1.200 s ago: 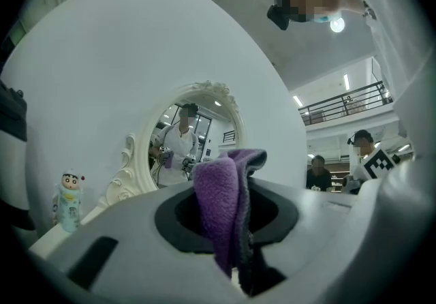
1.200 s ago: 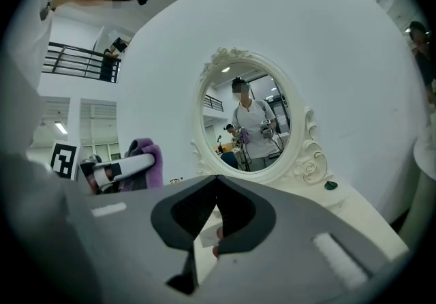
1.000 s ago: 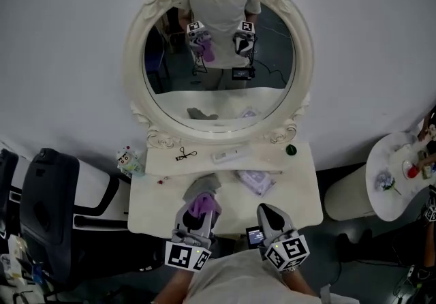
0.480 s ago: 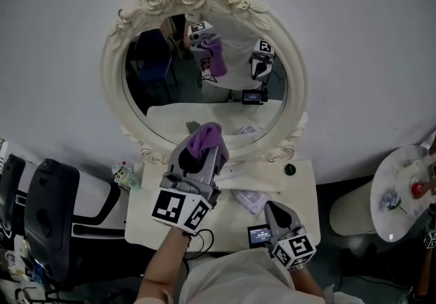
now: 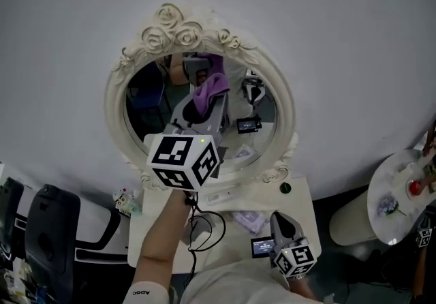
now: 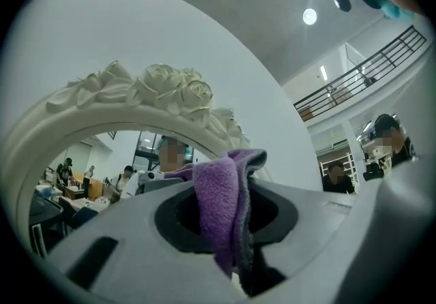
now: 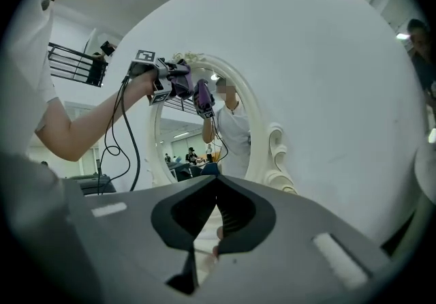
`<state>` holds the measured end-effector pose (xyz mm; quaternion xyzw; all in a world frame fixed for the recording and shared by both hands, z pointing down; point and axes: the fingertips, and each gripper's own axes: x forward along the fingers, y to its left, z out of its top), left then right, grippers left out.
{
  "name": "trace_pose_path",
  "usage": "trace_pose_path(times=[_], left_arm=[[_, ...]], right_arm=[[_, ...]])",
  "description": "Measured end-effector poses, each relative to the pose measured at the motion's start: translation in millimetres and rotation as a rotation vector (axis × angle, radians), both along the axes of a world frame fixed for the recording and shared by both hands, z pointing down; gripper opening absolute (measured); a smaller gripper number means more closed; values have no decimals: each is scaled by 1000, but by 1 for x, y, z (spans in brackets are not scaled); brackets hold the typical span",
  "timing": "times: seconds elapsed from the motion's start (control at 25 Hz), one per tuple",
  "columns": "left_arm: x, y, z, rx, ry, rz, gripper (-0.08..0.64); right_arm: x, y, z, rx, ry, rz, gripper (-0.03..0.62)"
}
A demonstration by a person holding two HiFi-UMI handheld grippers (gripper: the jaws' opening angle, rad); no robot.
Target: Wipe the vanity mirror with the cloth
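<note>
Since a second ago my left gripper (image 5: 204,106) has risen from over the table (image 5: 303,207) to the mirror's (image 5: 146,112) upper glass, jaws clamped on the cloth (image 5: 210,88). Contact not confirmed; wiping looks due to begin. Right gripper (image 5: 280,219) is low, jaws together, empty.

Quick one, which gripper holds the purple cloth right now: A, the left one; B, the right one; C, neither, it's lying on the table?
A: the purple cloth is pinched in the left gripper, raised at the vanity mirror; the right gripper is shut on nothing.
</note>
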<state>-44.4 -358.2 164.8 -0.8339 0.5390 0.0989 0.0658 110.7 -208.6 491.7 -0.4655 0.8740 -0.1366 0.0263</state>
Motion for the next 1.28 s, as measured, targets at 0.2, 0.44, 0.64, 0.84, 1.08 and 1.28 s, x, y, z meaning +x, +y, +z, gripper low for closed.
trace_pose_path(times=[0.2,0.44,0.64,0.84,1.08,1.28], left_arm=[[0,-22,-16,-13,3,-5,95],[6,-36,-17,-8,-28,-10,95],[2,-41,-18,-11,-44,-7,95],[-12,-39,-23,-1,-65,-26,95],[-51,-32,-30,1,-25,-56,94],[-94,-24,-30,8,5,-118,95]], right_arm=[[7,2,-3,7,-12,70,8],[13,9,2,-7,-14,118,8],[19,10,4,-15,-3,137,8],[13,9,4,-15,5,126,8],[-5,8,3,-7,19,88,8],[-19,8,5,-14,43,48,8]])
